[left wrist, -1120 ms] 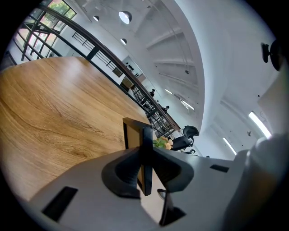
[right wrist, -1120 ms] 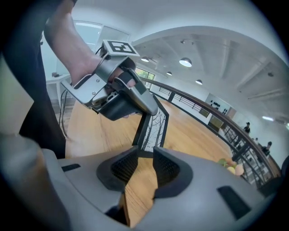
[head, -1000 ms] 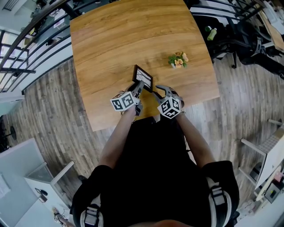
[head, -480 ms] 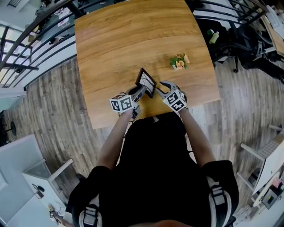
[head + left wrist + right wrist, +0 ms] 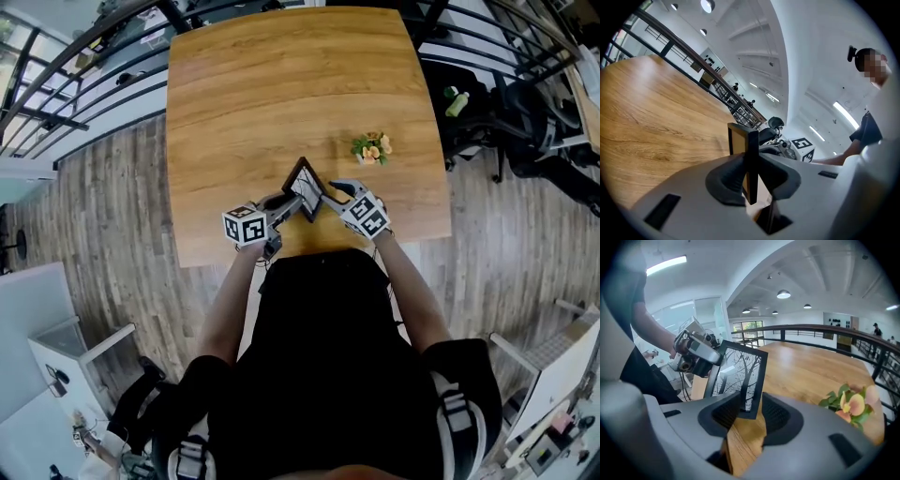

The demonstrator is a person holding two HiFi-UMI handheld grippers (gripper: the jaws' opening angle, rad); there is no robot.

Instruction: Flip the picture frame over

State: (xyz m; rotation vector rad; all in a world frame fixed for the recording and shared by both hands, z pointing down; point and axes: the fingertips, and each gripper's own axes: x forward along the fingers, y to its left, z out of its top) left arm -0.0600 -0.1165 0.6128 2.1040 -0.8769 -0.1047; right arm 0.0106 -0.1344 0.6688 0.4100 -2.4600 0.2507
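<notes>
The black picture frame (image 5: 305,185) is held up on edge above the wooden table (image 5: 281,84) near its front edge. My left gripper (image 5: 293,200) is shut on the frame's rim. In the left gripper view, the thin black edge of the frame (image 5: 752,154) is pinched between the pads of that gripper (image 5: 751,176). My right gripper (image 5: 330,190) is at the frame's other side. In the right gripper view, the tree print of the frame (image 5: 740,376) faces me. The frame's lower corner sits between the jaws of that gripper (image 5: 751,412), with a gap at the right pad.
A small bunch of orange flowers (image 5: 371,148) (image 5: 851,404) lies on the table to the right of the frame. The table's front edge runs just under both grippers. Chairs (image 5: 525,112) stand beyond the table's right side, and a railing (image 5: 84,84) runs along its left.
The frame has been turned so that it stands more on a corner. Both grippers have shifted slightly with it, and the left one has rolled.
</notes>
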